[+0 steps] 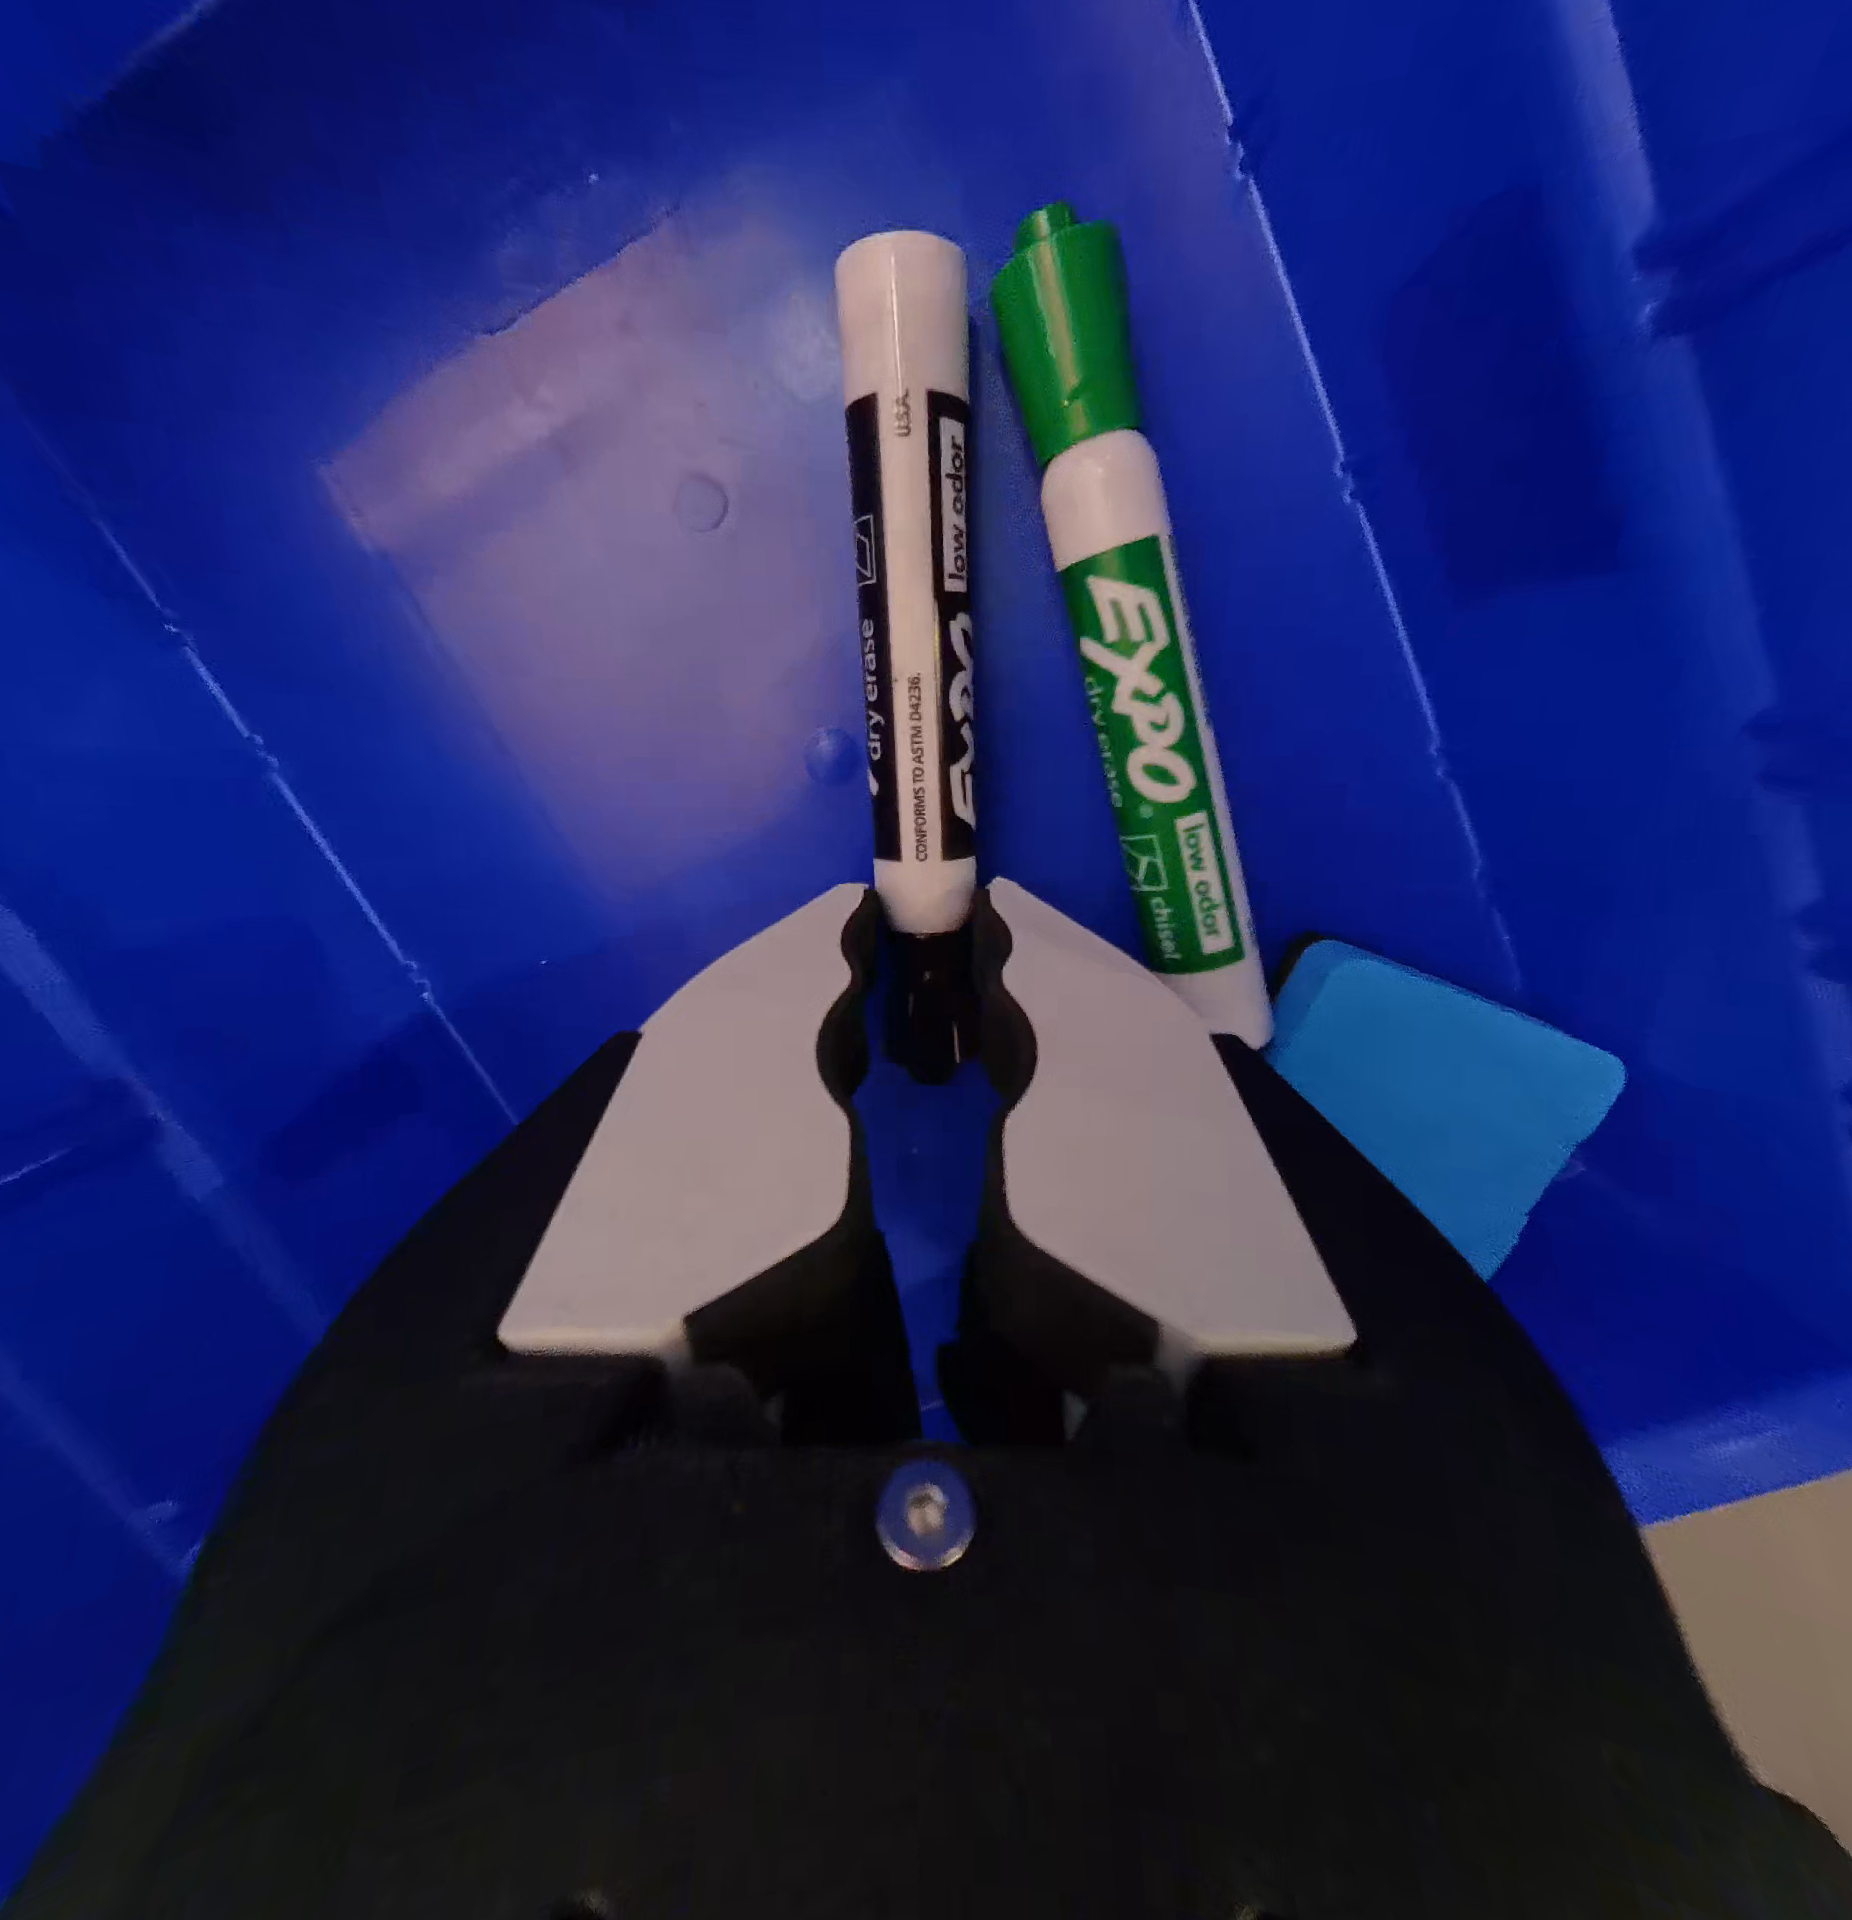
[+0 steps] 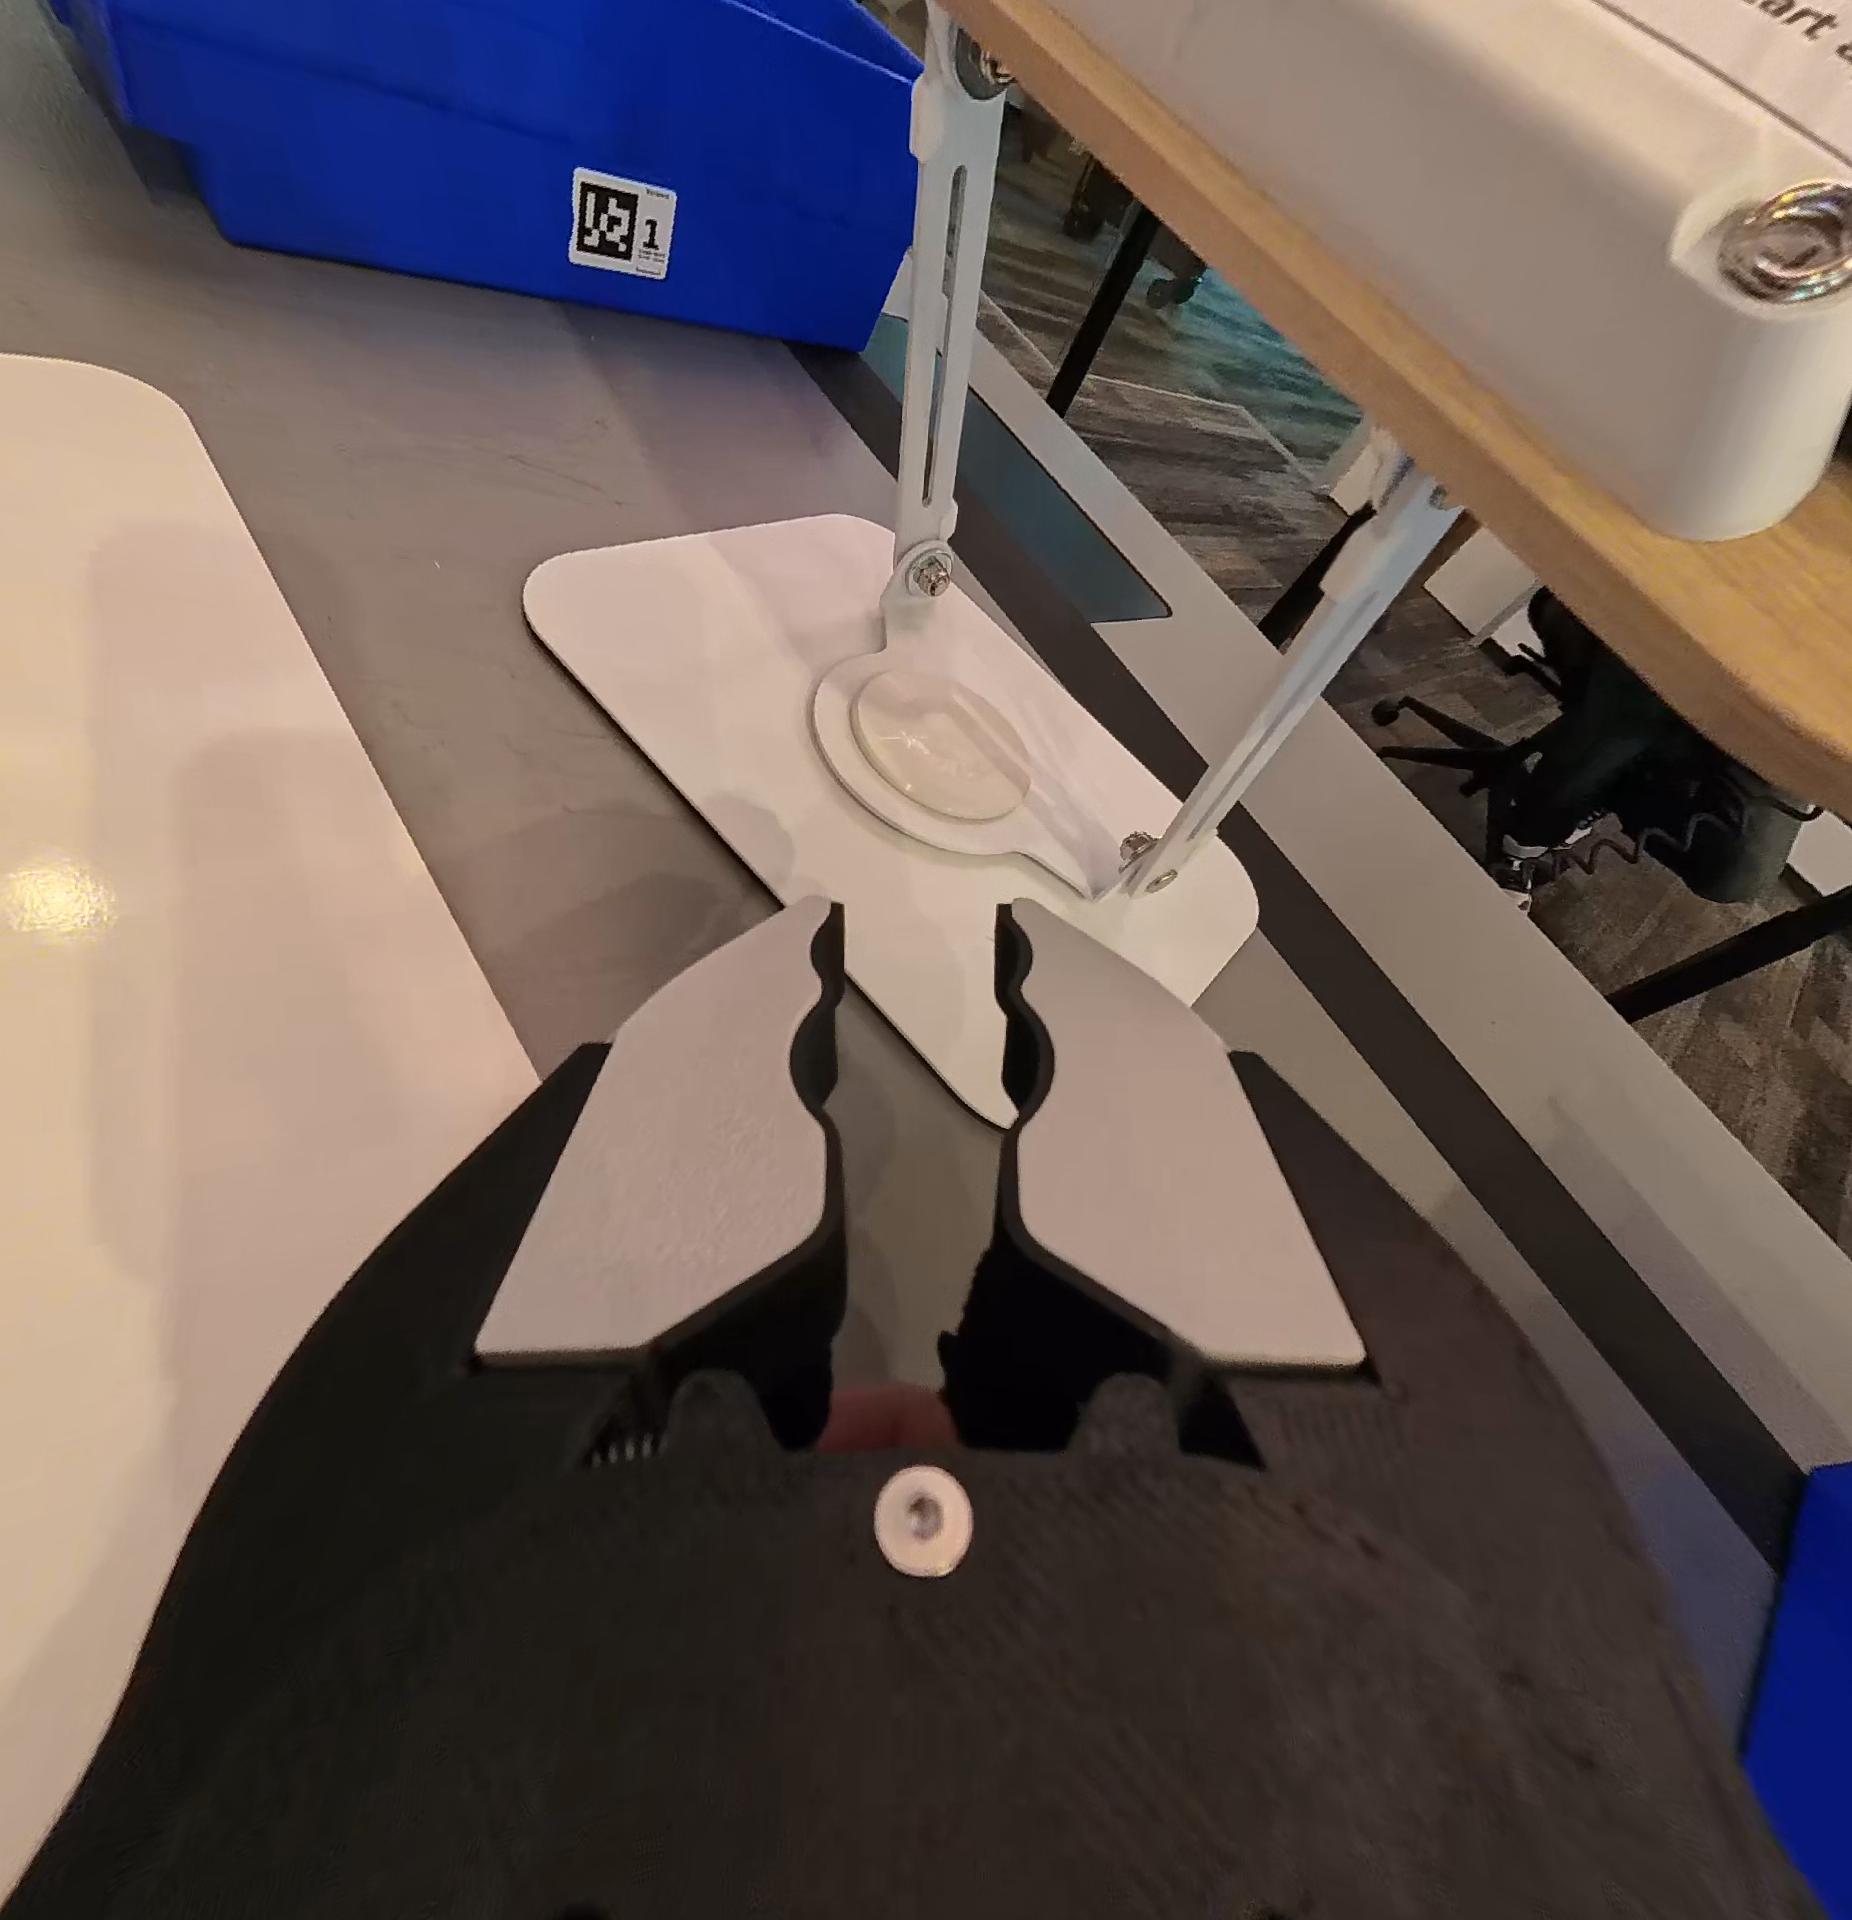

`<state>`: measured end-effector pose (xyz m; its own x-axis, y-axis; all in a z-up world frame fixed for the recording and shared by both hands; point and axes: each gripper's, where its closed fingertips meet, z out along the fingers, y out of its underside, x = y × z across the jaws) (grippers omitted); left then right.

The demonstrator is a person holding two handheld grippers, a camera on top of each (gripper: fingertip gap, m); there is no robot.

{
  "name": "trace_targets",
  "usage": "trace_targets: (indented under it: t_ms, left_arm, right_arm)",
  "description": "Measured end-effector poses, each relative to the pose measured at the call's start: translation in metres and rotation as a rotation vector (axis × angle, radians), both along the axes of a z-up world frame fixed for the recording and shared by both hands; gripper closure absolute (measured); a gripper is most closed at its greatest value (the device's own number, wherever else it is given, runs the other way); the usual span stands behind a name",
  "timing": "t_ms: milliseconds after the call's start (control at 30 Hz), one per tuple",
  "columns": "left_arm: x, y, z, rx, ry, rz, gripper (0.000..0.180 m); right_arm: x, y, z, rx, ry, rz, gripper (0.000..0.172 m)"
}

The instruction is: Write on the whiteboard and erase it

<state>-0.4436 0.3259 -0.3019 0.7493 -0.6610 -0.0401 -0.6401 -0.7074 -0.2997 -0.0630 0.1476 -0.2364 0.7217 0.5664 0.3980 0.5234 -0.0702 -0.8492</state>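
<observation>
**Pen could slip**

The left tool (image 1: 927, 914) pinches the black pen (image 1: 909, 582) by its cap end inside the blue bin (image 1: 382, 831). Held so near the end, it might tip or drop. The right tool (image 2: 920, 920) is open and holds nothing, above the worktop (image 2: 465, 499).

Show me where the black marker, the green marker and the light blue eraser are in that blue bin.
black marker (image 1: 906, 623): left wrist view, on the middle of its barrel.
green marker (image 1: 1130, 686): left wrist view, on its green label.
light blue eraser (image 1: 1452, 1091): left wrist view, on its flat top face.
</observation>
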Motion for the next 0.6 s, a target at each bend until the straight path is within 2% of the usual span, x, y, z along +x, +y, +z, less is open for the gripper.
trace_targets:
  t_ms: [100, 233, 367, 500, 600]
  left_arm:
    - [-0.004, 0.004, 0.004, 0.055, 0.015, -0.005, 0.163]
    - [-0.013, 0.011, 0.028, 0.165, -0.017, 0.005, 0.163]
    - [-0.013, 0.008, 0.078, 0.307, -0.114, -0.039, 0.163]
    - [0.005, -0.020, 0.141, 0.452, -0.169, -0.201, 0.163]
    - [0.037, -0.057, 0.179, 0.535, -0.212, -0.396, 0.163]
  right_arm:
    - [0.001, 0.000, 0.002, 0.002, 0.011, 0.001, 0.144]
    - [0.001, -0.001, 0.008, 0.007, 0.035, 0.003, 0.141]
    - [-0.001, -0.003, 0.018, 0.010, 0.091, 0.023, 0.137]
    - [-0.010, -0.011, 0.037, 0.024, 0.156, 0.088, 0.129]
    - [-0.021, -0.022, 0.056, 0.047, 0.209, 0.155, 0.126]
